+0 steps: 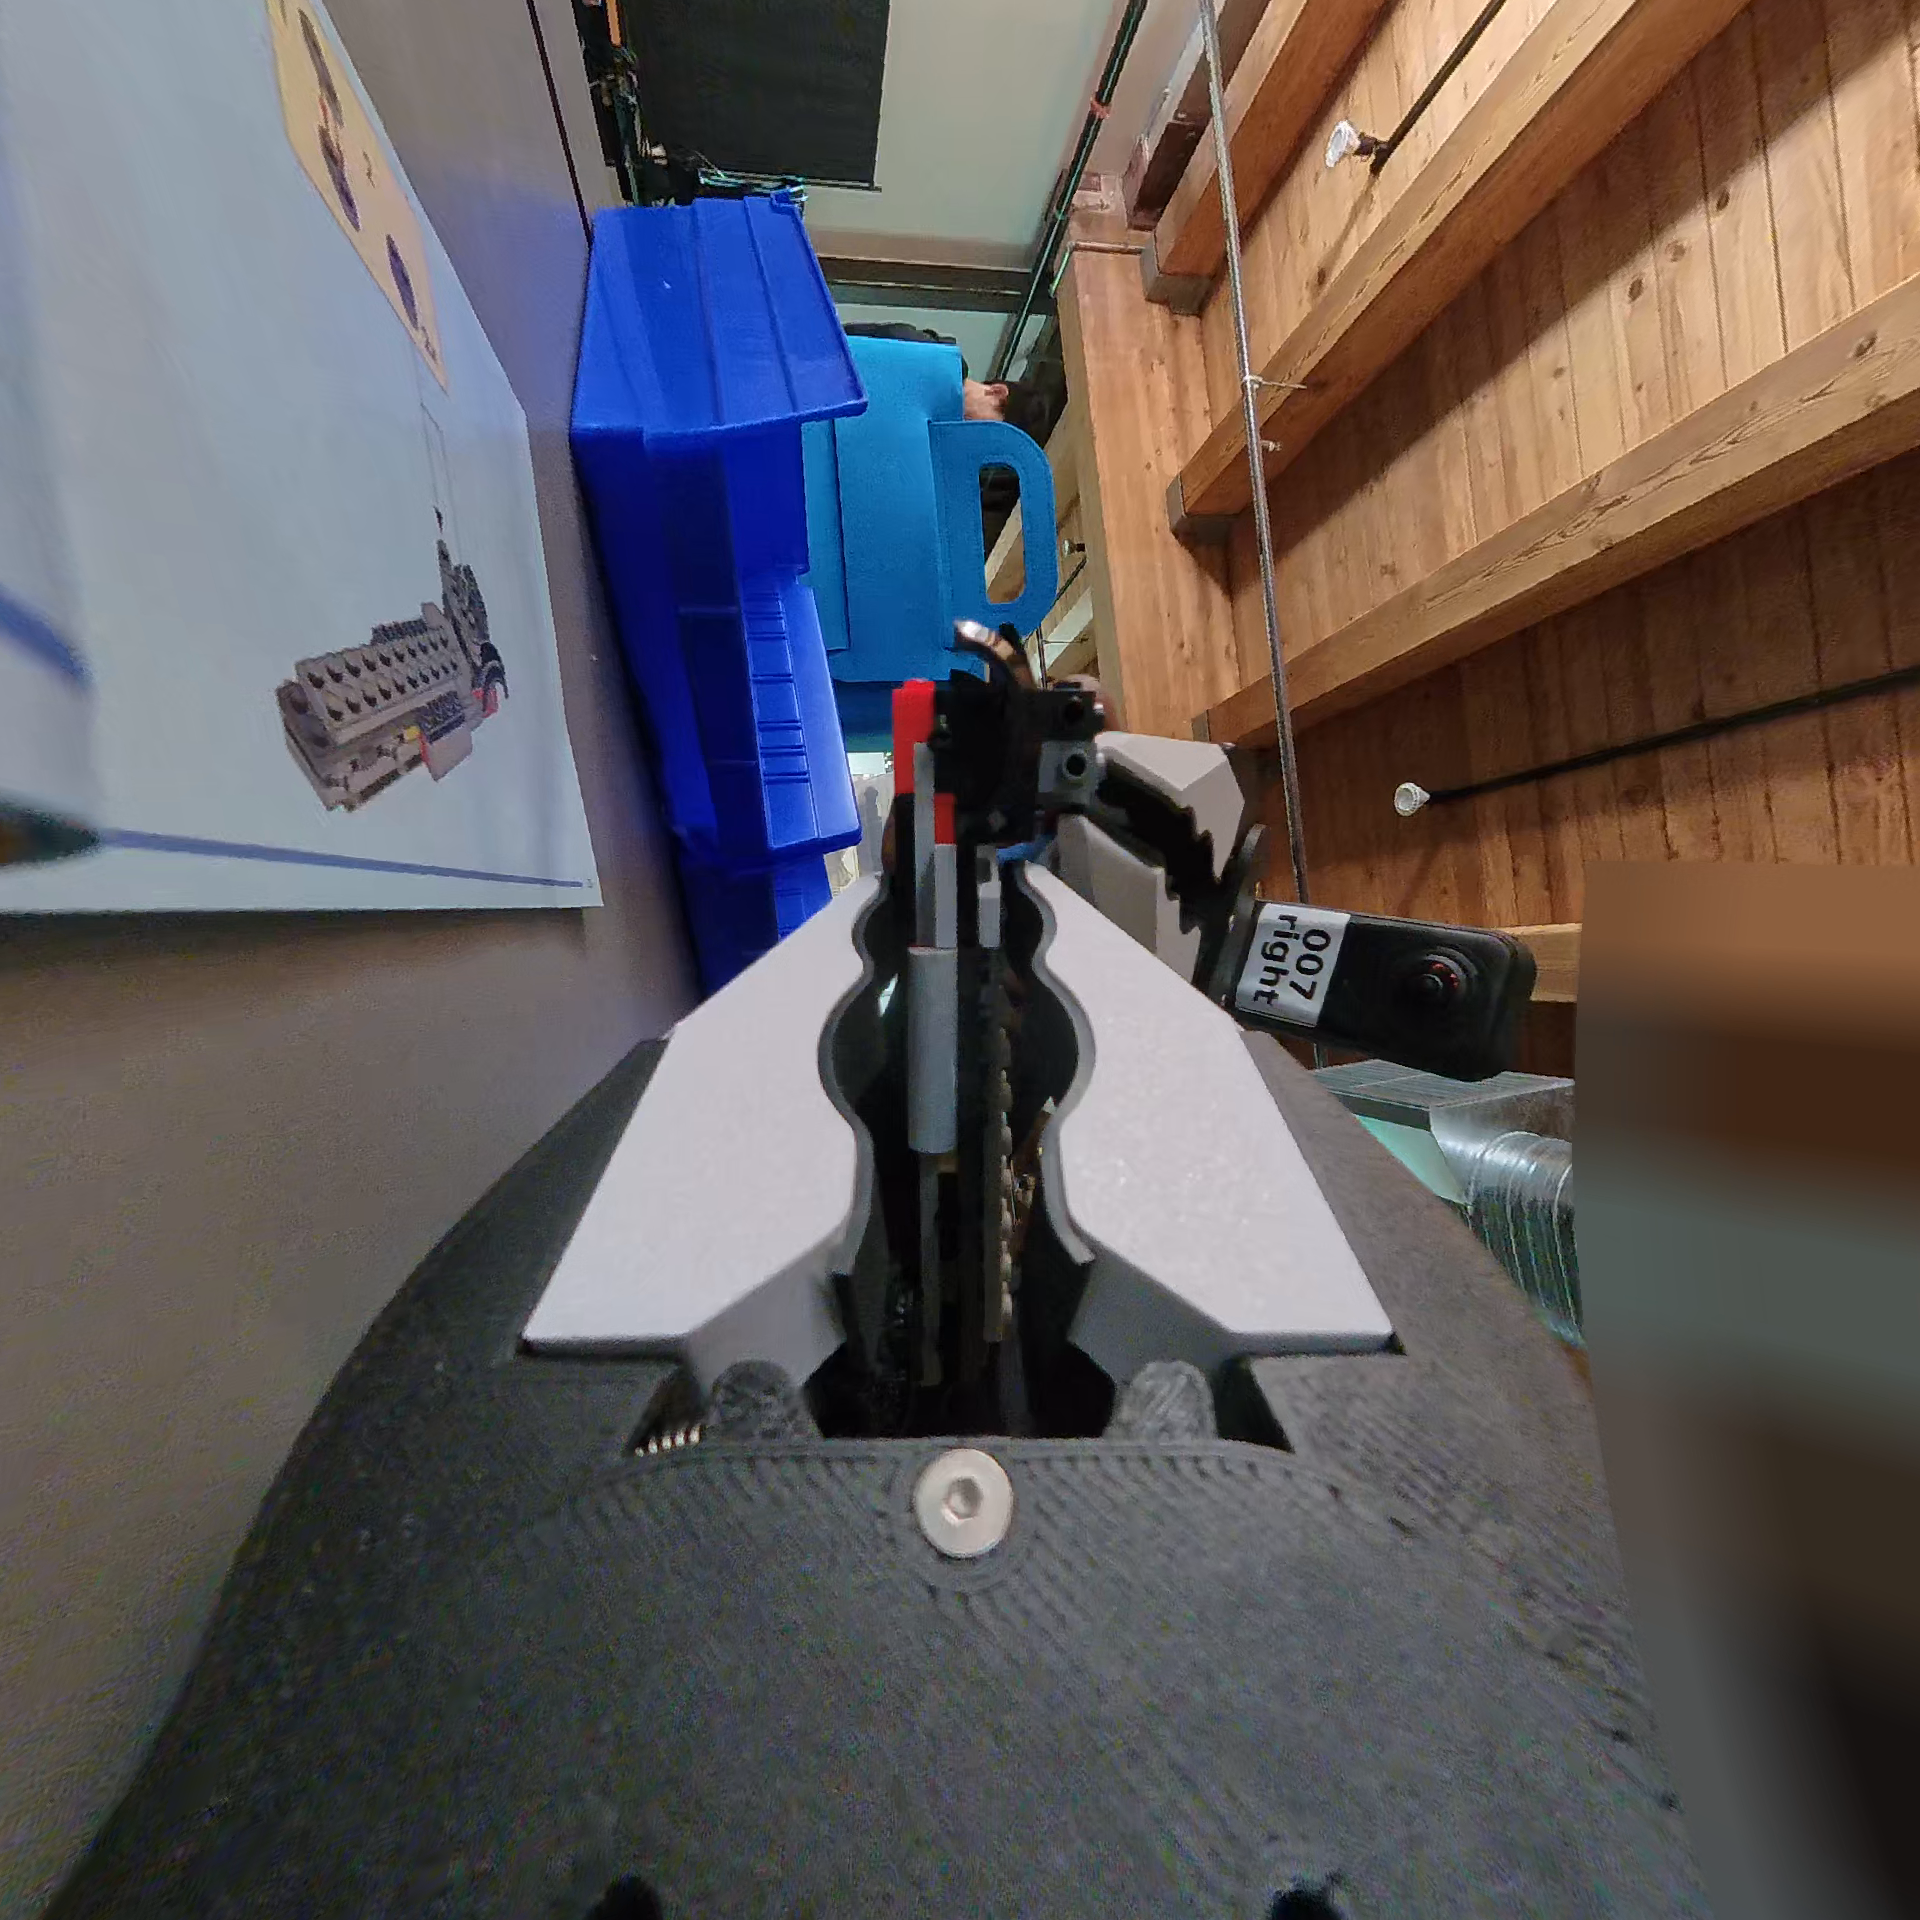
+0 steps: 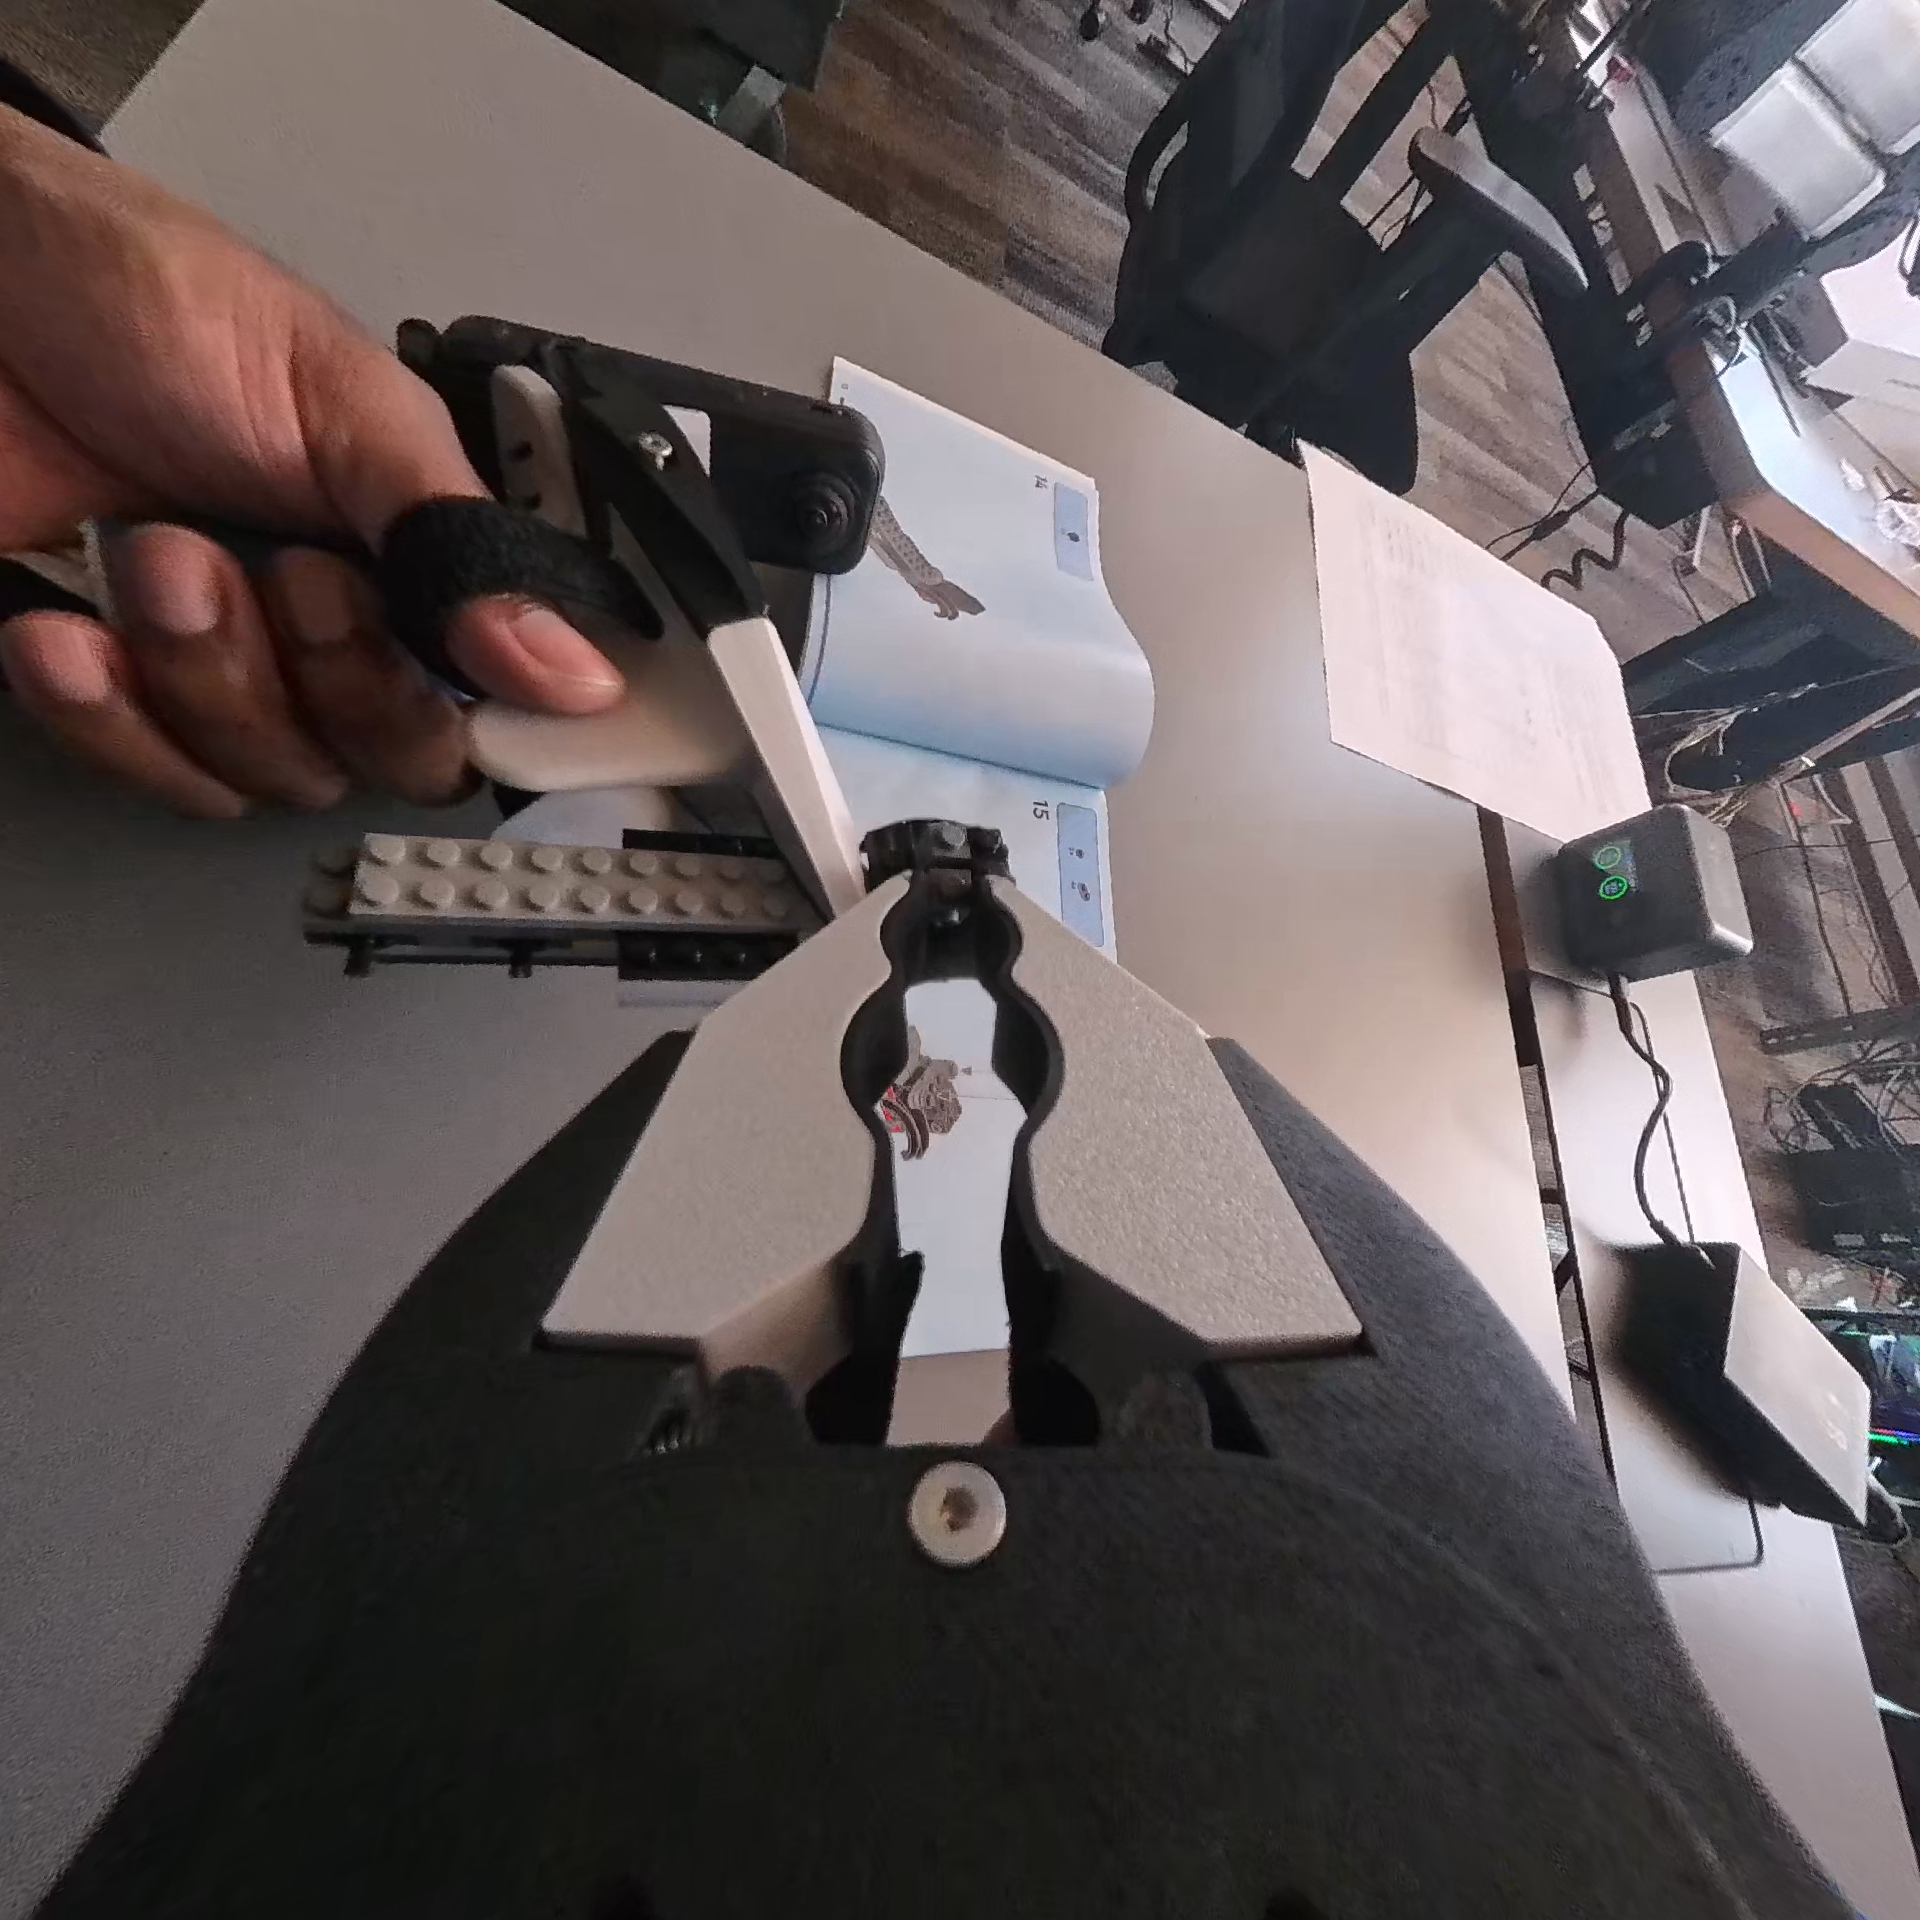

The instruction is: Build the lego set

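In the left wrist view my left gripper (image 1: 951, 883) is shut on a long lego assembly (image 1: 930, 1039) of grey, black and red parts, held edge-on between the fingers. In the right wrist view the same assembly (image 2: 551, 883) shows as a grey studded plate over black parts, held above the table in the left gripper (image 2: 790, 790) by a person's hand (image 2: 208, 520). My right gripper (image 2: 940, 883) is shut at its tips on a small black round part (image 2: 935, 844) at the assembly's end. It also shows in the left wrist view (image 1: 1132, 810), meeting the assembly's far end.
An open instruction booklet (image 2: 987, 644) lies on the grey table (image 2: 312, 1143) under the grippers, also in the left wrist view (image 1: 260, 520). Blue bins (image 1: 707, 520) stand beside it. A paper sheet (image 2: 1455, 644), a small grey device (image 2: 1652, 894) and a black box (image 2: 1745, 1382) lie right. The grippers are tip to tip, or close to it.
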`<state>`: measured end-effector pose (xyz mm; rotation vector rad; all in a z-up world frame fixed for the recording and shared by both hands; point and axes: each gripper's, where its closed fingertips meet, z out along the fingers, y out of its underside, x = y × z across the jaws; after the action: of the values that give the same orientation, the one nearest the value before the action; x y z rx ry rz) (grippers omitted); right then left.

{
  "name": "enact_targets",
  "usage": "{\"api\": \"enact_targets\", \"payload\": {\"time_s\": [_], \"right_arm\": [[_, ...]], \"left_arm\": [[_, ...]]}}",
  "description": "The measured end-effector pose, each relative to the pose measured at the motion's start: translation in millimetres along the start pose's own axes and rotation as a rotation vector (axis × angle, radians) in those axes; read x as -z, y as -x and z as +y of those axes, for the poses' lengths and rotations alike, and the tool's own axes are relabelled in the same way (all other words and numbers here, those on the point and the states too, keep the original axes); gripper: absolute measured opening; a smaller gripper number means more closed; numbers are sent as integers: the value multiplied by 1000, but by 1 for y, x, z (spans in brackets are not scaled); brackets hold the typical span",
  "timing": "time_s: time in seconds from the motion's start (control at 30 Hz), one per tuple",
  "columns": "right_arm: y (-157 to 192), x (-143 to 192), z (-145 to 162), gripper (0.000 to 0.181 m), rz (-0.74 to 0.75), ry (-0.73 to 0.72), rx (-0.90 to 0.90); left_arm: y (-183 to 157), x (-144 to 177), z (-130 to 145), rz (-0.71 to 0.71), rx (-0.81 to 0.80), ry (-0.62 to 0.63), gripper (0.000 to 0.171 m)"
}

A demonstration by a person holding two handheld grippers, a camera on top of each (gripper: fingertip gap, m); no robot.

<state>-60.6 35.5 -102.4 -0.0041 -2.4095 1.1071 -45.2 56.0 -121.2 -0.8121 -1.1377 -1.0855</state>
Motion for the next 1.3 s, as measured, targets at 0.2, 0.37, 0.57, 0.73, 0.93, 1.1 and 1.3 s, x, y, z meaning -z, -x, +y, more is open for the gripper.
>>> {"api": "enact_targets", "payload": {"time_s": [0.2, 0.37, 0.57, 0.73, 0.93, 1.1, 1.3], "right_arm": [[0, 0, -1, 11, -1, -9, 15], [0, -1, 0, 12, 7, -10, 18], [-1, -2, 0, 14, 12, -24, 7], [-3, 0, -1, 18, 16, -40, -17], [-13, 11, 9, 36, 68, -57, -339], [-4, 16, 21, 51, -8, -166, -1044], [0, 11, 18, 64, -109, -335, -1431]], "left_arm": [[-1, -2, 2, 6, 7, 0, 19], [0, -2, 2, 12, 18, -6, 18], [0, -1, 0, 14, 21, -16, 18], [-1, -1, 0, 20, 28, -22, 18], [-5, -1, 0, 32, 19, -27, 18], [-7, -3, 1, 33, 3, -27, 19], [-7, -7, 8, 40, 9, -9, 19]]}}
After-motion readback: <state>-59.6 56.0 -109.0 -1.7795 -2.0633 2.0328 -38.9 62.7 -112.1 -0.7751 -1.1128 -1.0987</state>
